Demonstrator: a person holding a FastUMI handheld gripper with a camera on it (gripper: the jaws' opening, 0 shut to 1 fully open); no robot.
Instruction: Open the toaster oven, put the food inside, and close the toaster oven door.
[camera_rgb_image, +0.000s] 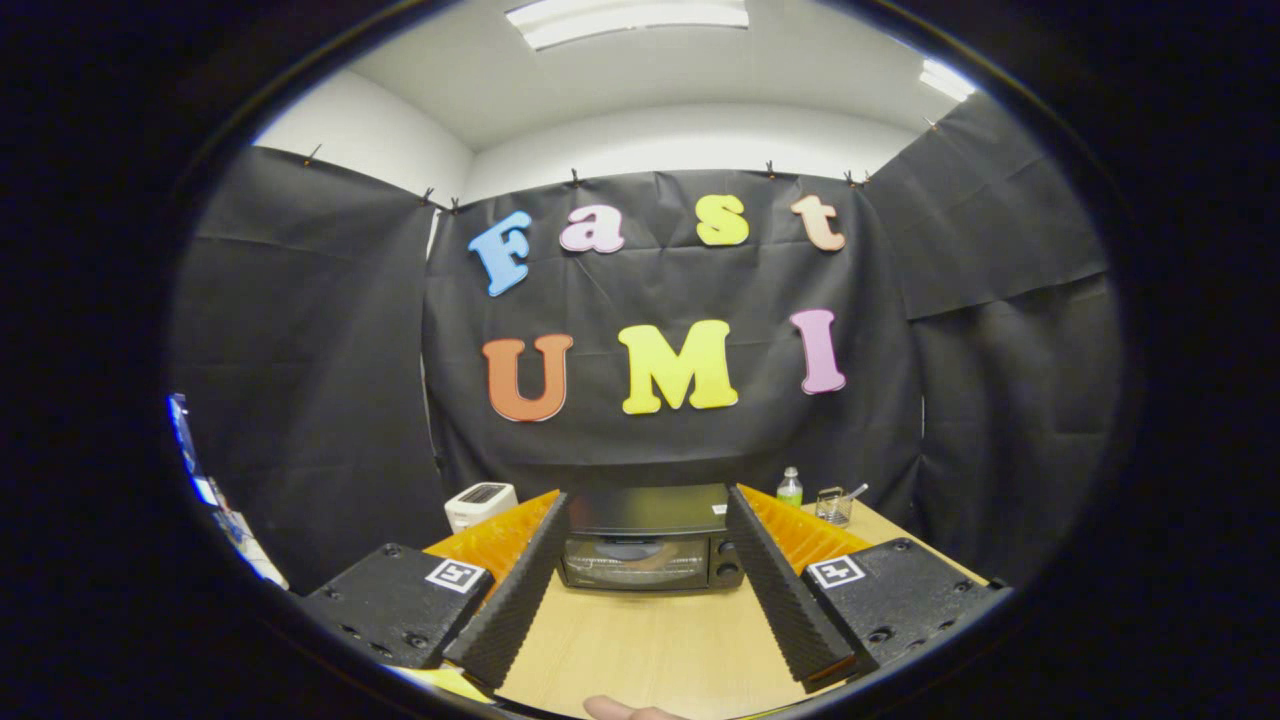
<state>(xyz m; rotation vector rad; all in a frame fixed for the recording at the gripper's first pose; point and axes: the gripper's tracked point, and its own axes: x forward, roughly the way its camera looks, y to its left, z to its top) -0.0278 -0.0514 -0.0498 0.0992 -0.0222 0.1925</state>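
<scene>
Toward the far edge of the table (640, 640), the toaster oven (648, 540) is sitting with its door closed, facing and lying straight ahead of the gripper (645, 585), whose 2 fingers are spread wide, grasping nothing.

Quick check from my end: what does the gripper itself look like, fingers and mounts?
The gripper has two long fingers with black ribbed pads inside and orange ribbed backs. Each sits on a black textured block with screw holes and a square black-and-white marker. No cables visible.
</scene>
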